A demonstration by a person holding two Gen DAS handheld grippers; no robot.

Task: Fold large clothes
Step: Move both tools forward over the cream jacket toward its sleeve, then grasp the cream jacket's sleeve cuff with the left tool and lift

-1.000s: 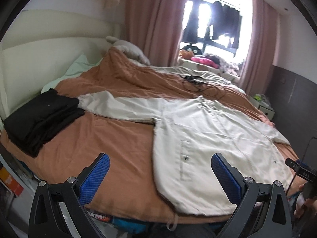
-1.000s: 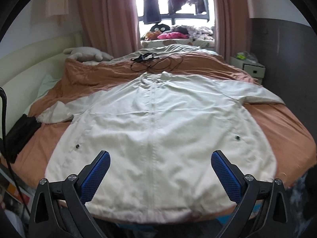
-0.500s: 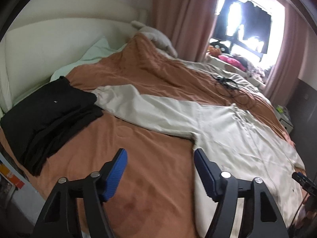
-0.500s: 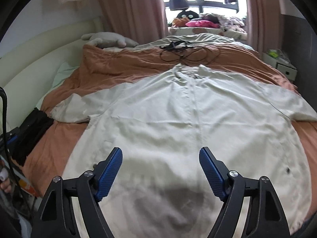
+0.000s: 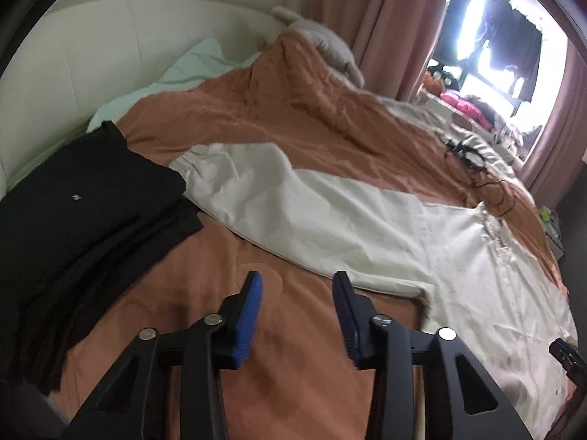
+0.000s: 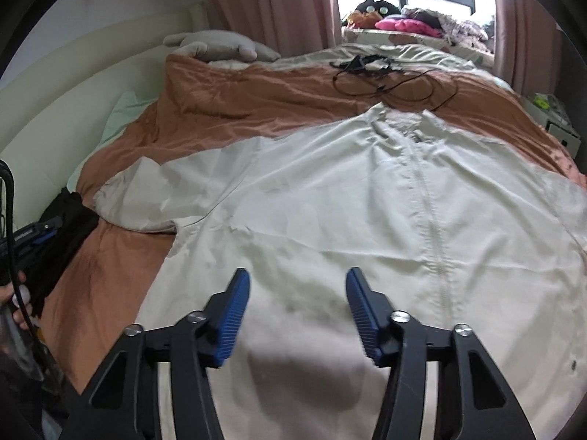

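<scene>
A large cream jacket [image 6: 367, 212] lies spread flat, front up, on the brown bedspread [image 6: 256, 110]. Its left sleeve [image 5: 293, 212] stretches toward a pile of folded black clothes [image 5: 73, 227]. My left gripper [image 5: 297, 286] is open and empty over the bedspread, just short of the sleeve's lower edge near the armpit. My right gripper [image 6: 297, 282] is open and empty, low over the jacket's lower left front, left of the zip [image 6: 433, 220].
A black cable tangle [image 6: 381, 73] lies on the bedspread beyond the collar. A grey plush toy [image 6: 220, 46] rests by the cream headboard [image 5: 110, 55]. A mint pillow [image 5: 190, 66] lies at the left. A white nightstand [image 6: 561, 128] stands at the right.
Both grippers have moved forward and down toward the bed and have narrowed their opening. The left one has swung left toward the sleeve; the right one has shifted over the jacket's left front.
</scene>
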